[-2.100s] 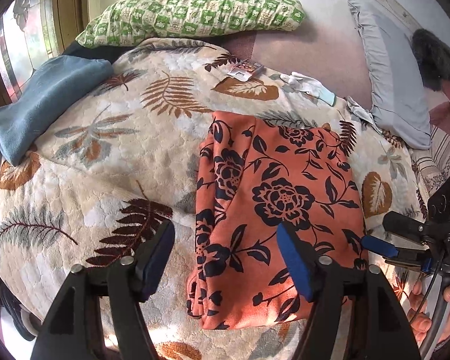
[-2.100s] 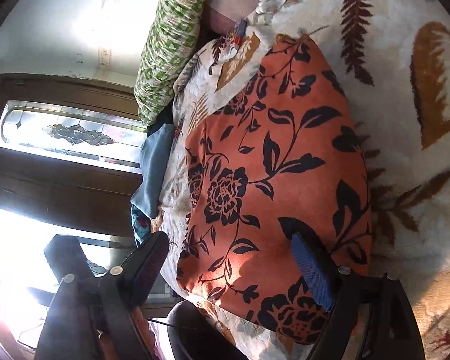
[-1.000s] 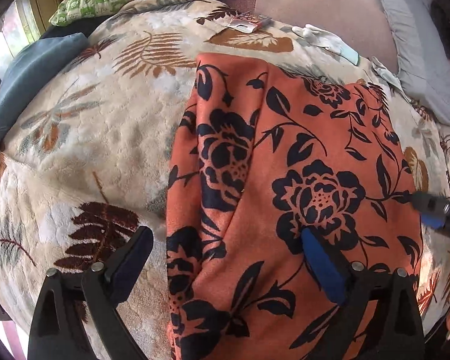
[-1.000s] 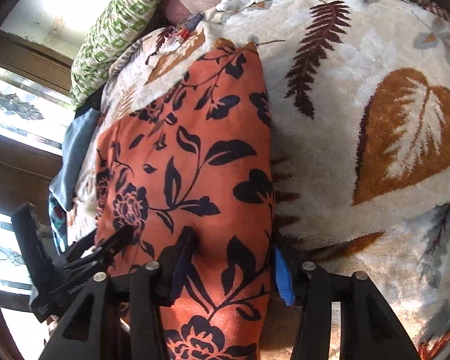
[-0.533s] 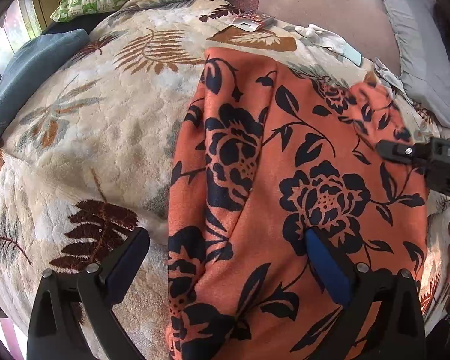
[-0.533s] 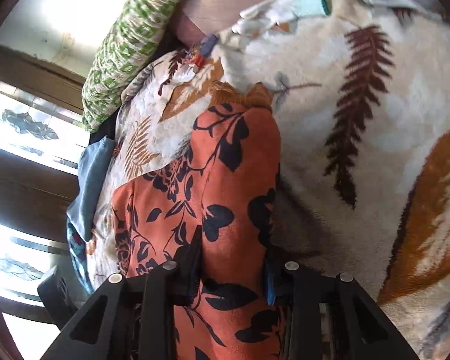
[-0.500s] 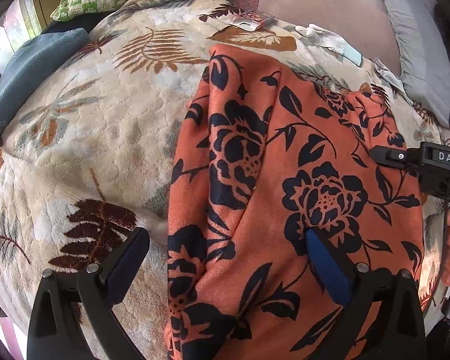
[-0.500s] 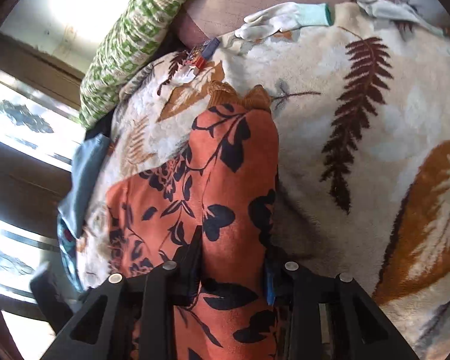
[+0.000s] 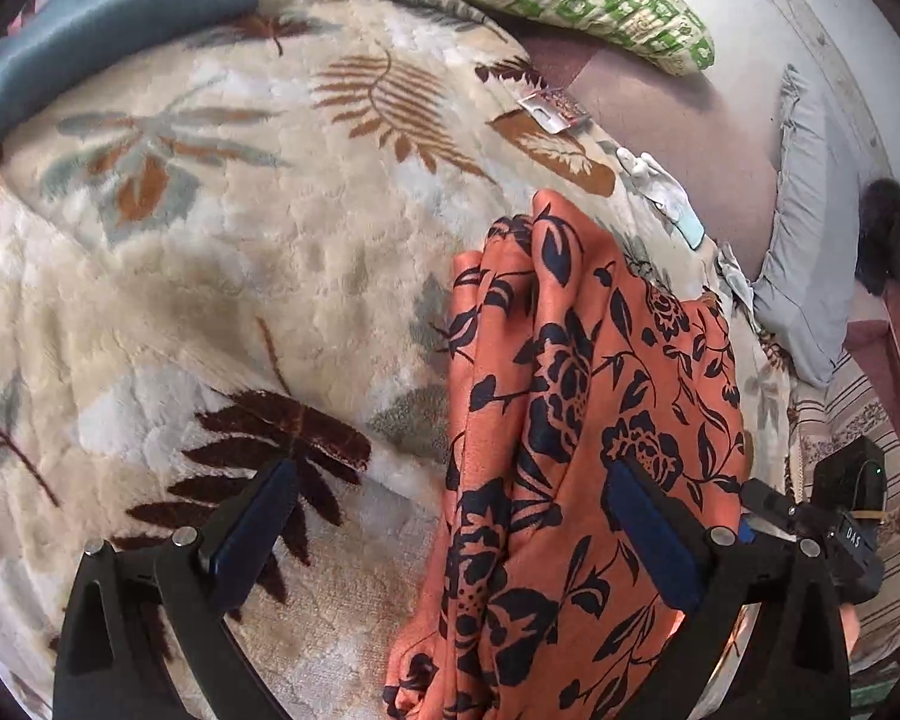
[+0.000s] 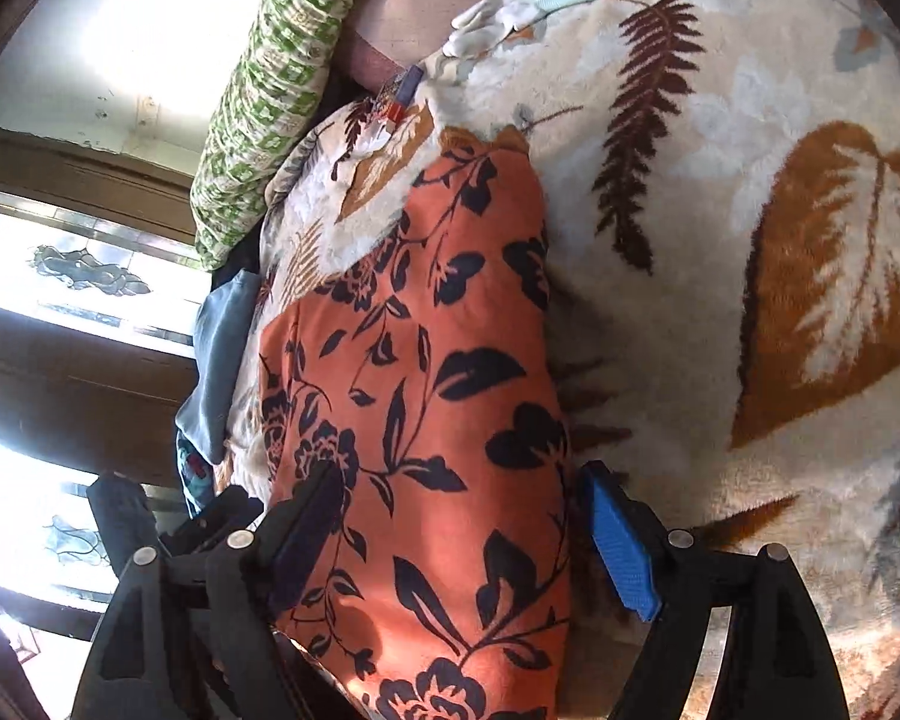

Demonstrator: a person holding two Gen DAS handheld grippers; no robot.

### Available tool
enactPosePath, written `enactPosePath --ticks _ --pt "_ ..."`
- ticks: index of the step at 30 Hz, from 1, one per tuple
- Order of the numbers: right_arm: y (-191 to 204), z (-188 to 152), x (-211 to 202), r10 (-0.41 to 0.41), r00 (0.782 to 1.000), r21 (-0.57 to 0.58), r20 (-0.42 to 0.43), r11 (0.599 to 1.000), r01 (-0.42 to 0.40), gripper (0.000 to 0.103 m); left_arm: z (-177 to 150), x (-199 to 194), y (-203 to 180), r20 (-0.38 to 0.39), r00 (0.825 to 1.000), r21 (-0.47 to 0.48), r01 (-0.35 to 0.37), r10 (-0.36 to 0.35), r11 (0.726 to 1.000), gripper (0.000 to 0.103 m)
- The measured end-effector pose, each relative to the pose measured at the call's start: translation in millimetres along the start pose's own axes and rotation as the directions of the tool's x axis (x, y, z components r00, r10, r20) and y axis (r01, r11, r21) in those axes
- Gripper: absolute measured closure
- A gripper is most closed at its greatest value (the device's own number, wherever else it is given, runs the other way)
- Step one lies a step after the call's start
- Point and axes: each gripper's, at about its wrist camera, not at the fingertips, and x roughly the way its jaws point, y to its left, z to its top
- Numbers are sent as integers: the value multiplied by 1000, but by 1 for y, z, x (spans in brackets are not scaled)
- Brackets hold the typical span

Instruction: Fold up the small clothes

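The orange cloth with black flowers [image 9: 594,396] lies folded on the cream leaf-print plush blanket [image 9: 222,276], long axis running away from both grippers. The right gripper [image 10: 456,540] straddles its near end, jaws spread; the left gripper [image 9: 450,528], also spread, covers only its left edge.

The only readable text is "DAS", in white letters on the right gripper [image 9: 750,495] body, seen from the left wrist.
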Motion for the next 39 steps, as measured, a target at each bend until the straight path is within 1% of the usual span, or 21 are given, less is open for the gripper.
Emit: enactPosePath --ticks 1,2,5,7,8,9,11,14,15,17,18,19,20,22,24,26,28,31,34,37,39 --pt "-2 -2 6 13 1000 12 -17 1000 -13 20 1 9 2 -33 999 -2 25 -25 1000 0" --pt "-3 -5 9 35 999 22 -34 999 -35 20 1 15 -1 -47 999 2 25 -25 1000 1" --pt "0 -11 19 25 998 9 -50 1000 -25 20 -1 17 -12 -40 999 69 17 -15 997 1" --pt "0 -13 21 26 998 10 -59 1000 -26 20 -1 17 -14 -49 998 64 37 -34 997 1" --pt "-3 -14 20 29 998 15 -59 999 -29 20 -1 16 -16 -53 996 63 74 -71 995 7" --pt "-3 -14 19 32 998 19 -58 999 -31 20 -1 17 -17 -62 993 66 105 -101 992 17" --pt "-4 -15 17 34 998 14 -61 999 -33 20 -2 25 -19 -94 992 66 84 -78 994 21" --pt "-3 -13 21 31 997 14 -69 999 -30 20 -3 28 -19 -96 992 57 86 -81 995 22" --pt "-3 -13 22 32 997 15 -69 999 -31 20 -2 27 -19 -95 992 53 86 -81 995 37" --pt "-2 -13 22 33 997 14 -67 999 -32 19 -2 24 -16 -114 982 36 155 -150 987 70" --pt "-1 -12 23 30 997 4 -68 1000 -30 20 -2 23 -17 -108 984 41 149 -144 988 72" --pt "1 -12 23 16 998 -13 -67 1000 -17 24 -3 24 -21 -104 987 71 129 -121 989 73" --pt "6 -13 25 -18 998 -39 -61 999 15 34 -4 24 -25 -99 990 100 107 -97 989 74" --pt "15 -15 27 -97 994 -94 -55 991 91 42 -5 26 -30 -96 993 113 75 -65 991 75" --pt "22 -15 26 -127 991 -117 -49 986 120 48 -3 25 -32 -101 994 105 60 -50 993 76" --pt "31 -13 22 -142 989 -139 -42 981 135 59 -1 18 -42 -84 996 138 40 -29 990 78" --pt "41 -10 12 -143 989 -159 -25 978 137 64 2 1 -56 -47 998 171 58 -51 984 79" --pt "55 -2 -12 -117 993 -167 18 979 118 66 12 -34 -87 17 995 226 92 -98 970 80" --pt "67 9 -49 -78 994 -176 82 980 91 67 22 -66 -122 78 987 286 115 -143 951 80" --pt "82 19 -98 -38 985 -196 167 978 71 67 27 -88 -151 106 975 331 148 -193 932 79" --pt "90 25 -128 -26 977 -207 209 976 70 67 28 -89 -169 102 971 352 167 -215 921 79"
